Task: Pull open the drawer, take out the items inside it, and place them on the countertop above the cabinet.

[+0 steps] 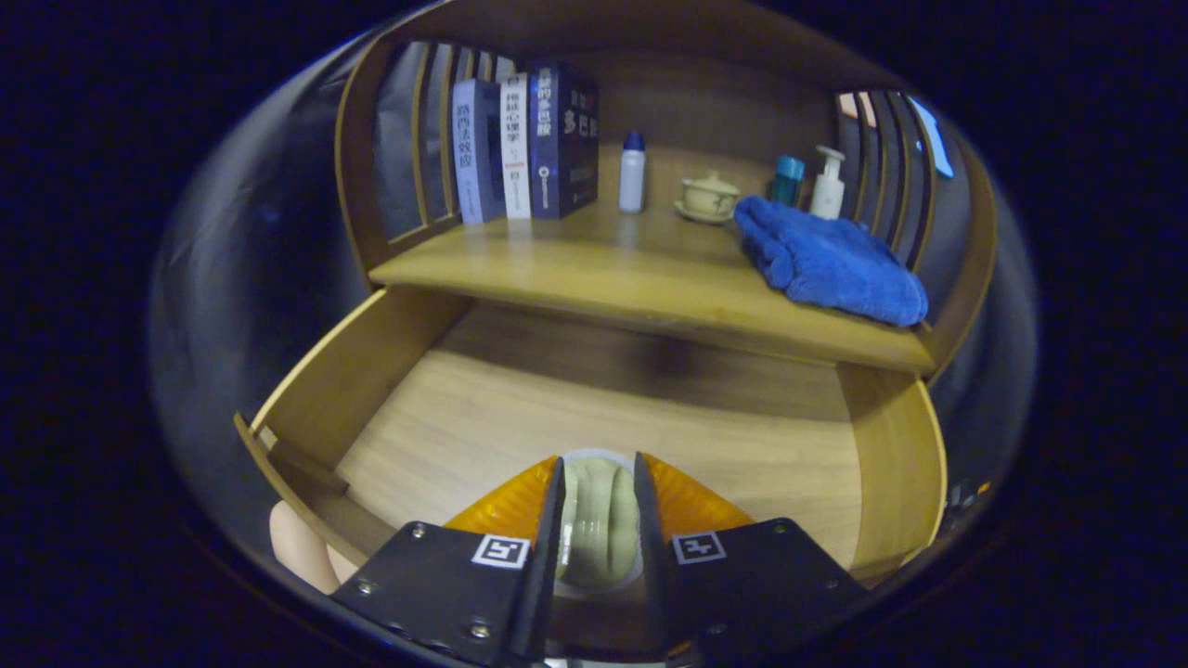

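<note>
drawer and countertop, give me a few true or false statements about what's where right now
1. The drawer is pulled open. True.
2. The gripper has its fingers closed on a pale green ribbed item over the drawer. True.
3. The blue towel lies inside the drawer. False: it lies on the countertop, near the pump bottle.
4. The books lie flat in a stack. False: they stand upright.
5. A small white bottle with a blue cap stands between the books and the lidded cup. True.
</note>
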Demonstrator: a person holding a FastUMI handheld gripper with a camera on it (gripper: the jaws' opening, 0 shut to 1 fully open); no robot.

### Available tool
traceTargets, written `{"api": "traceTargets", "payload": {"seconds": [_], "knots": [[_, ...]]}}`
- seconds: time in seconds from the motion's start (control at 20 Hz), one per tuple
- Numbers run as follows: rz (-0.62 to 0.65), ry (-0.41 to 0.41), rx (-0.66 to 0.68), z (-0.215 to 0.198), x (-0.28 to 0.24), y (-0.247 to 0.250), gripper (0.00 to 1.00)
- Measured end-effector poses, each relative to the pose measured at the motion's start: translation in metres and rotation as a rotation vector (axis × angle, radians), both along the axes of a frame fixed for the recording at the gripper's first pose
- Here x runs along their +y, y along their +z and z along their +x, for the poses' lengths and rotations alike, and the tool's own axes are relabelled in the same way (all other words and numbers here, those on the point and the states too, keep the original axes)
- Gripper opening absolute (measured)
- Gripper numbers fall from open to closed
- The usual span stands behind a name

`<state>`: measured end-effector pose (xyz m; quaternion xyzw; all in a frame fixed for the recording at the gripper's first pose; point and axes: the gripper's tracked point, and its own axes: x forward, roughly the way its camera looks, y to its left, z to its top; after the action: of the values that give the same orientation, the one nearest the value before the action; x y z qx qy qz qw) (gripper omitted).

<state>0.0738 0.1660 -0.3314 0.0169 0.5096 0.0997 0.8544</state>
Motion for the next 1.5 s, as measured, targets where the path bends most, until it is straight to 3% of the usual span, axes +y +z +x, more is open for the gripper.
{"api": "traceTargets", "payload": {"seconds": [0.25, 0.35, 0.7, 1.1, 1.5], "knots": [[0.005, -0.004, 0.098, -0.007, -0.001, -0.025, 0.42], [0.031, -0.046, 0.1, -0.005, -0.001, -0.024, 0.17], [0.027, -0.062, -0.033, 0.011, -0.01, 0.016, 0.16], [0.049, -0.115, -0.245, 0.084, -0.018, 0.094, 0.16], [-0.004, -0.175, -0.318, 0.156, -0.015, 0.085, 0.16]]}}
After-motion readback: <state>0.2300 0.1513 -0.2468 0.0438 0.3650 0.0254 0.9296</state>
